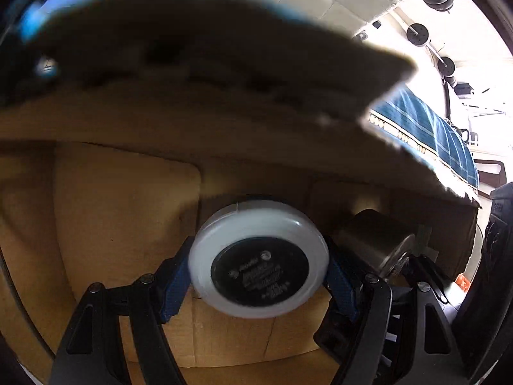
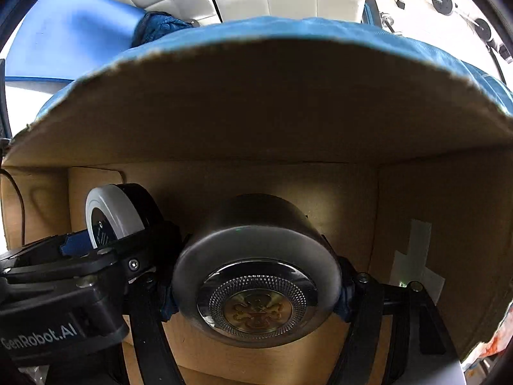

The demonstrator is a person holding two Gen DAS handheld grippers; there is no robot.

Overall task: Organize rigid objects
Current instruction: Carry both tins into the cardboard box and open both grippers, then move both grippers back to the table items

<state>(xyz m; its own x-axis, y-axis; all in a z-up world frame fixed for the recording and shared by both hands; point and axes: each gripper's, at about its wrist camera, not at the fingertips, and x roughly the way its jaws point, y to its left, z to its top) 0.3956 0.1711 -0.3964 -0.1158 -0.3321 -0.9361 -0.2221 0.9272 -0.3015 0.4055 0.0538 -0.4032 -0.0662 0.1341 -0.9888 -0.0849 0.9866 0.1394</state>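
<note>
In the left wrist view, the left gripper (image 1: 259,272) is clamped on a white round jar (image 1: 259,258) with a black label, held inside the cardboard box (image 1: 121,199); at 3 o'clock from it sits the metal tin (image 1: 378,243). In the right wrist view, the right gripper (image 2: 256,292) grips that tin by its sides, with the jar at 10 o'clock. The step looks like placing both in the box; next, each needs lowering to the floor and releasing.
</note>
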